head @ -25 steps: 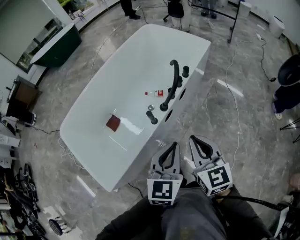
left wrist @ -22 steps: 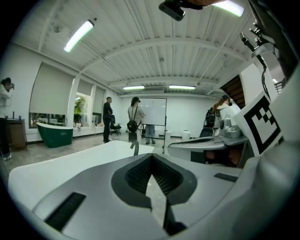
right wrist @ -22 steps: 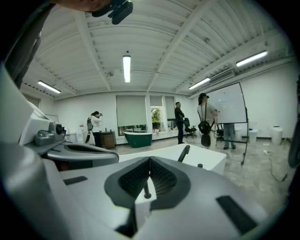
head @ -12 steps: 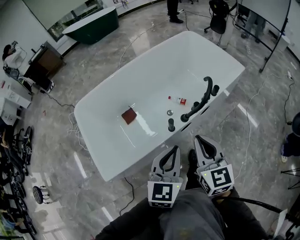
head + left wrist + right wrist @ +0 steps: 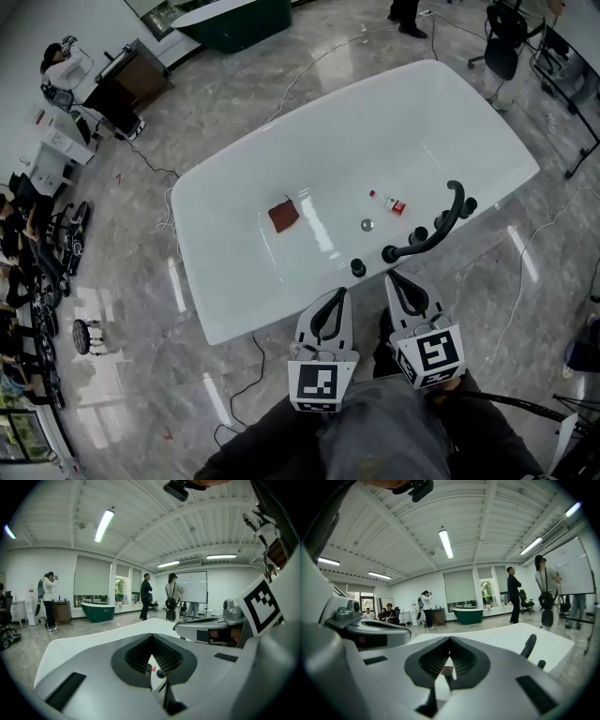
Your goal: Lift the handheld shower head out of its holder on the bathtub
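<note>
A white bathtub (image 5: 234, 309) lies across the head view. On its near rim at the right a black curved shower fitting (image 5: 441, 223) stands among black knobs (image 5: 357, 267). It shows again in the right gripper view as the curved fitting (image 5: 528, 645). My left gripper (image 5: 337, 294) is shut and empty, just short of the rim. My right gripper (image 5: 394, 278) is also shut and empty, its tip close beneath the fitting's near end but apart from it. Inside the tub lie a red-brown square (image 5: 283, 214), a small bottle (image 5: 388, 202) and the drain (image 5: 366, 224).
A dark green bathtub (image 5: 234, 19) stands at the far end of the room. Desks and seated people (image 5: 56, 66) line the left side. Cables (image 5: 248, 375) run over the grey floor near the tub. People stand by a whiteboard (image 5: 190, 587).
The whole head view has swung round. The tub now lies crosswise, and the black fitting has come down and to the right, close ahead of the right gripper. Both grippers stay shut.
</note>
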### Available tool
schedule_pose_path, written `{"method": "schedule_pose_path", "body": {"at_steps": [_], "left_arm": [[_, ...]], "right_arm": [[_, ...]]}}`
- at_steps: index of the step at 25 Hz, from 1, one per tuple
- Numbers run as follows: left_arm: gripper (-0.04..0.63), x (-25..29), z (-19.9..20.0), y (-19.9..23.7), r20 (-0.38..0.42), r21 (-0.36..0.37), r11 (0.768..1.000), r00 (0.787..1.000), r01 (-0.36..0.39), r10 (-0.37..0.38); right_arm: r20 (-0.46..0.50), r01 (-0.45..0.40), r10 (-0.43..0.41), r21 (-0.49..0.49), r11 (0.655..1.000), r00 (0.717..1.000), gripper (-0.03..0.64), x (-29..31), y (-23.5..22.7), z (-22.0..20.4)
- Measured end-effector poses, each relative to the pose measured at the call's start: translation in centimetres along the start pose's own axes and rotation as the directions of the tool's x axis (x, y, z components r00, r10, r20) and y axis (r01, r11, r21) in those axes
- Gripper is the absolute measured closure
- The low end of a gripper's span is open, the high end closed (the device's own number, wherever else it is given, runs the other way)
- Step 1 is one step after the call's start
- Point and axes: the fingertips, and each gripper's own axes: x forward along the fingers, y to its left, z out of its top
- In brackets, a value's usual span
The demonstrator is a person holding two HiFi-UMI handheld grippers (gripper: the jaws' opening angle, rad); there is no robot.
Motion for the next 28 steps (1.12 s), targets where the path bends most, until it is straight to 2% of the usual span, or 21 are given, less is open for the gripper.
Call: {"method": "schedule_pose_path", "body": {"at_steps": [7,13,19,20,23,26,28], "left_arm": [[0.592,3.7,1.1,3.6,0.0,-0.032,0.983,0.984,-0.179,0.179],[0.592,3.4,0.6,7.2,-0.005,-0.062,0.967,0.969,-0.246,0.246],[0.592,4.0,-1.8,9.9,-0.002,-0.048,0.98,0.981,-0.195,0.195],[0.592,4.0,-2.2,10.3,-0.003,-0.042,0.983,0.984,-0.18,0.18],[0.592,4.2,-3.5,11.4,-0.018,-0.028,0.99,0.99,-0.139,0.138],[0.592,5.2,-5.0,12.2,-0.025,-0.024,0.994,0.994,-0.106,0.105],[0.592,5.9,-6.3,12.6,-0.028,-0.026,0.996,0.996,-0.088,0.088]], "right_arm": [[-0.034,-0.159,0.158,-0.034,0.987,0.987,0.614,5.4,-2.1,0.7],[-0.015,-0.248,0.248,-0.058,0.967,0.969,0.614,8.7,0.5,1.6],[0.01,-0.205,0.207,-0.084,0.975,0.978,0.612,10.6,2.2,-0.3],[0.01,-0.185,0.187,-0.091,0.978,0.982,0.596,10.9,2.4,-0.9],[-0.006,-0.122,0.122,-0.132,0.984,0.993,0.478,11.6,2.5,-2.6],[-0.01,-0.077,0.076,-0.18,0.981,0.997,0.434,12.4,1.9,-5.1],[-0.022,-0.044,0.04,-0.185,0.982,0.999,0.431,12.9,1.2,-7.3]]}}
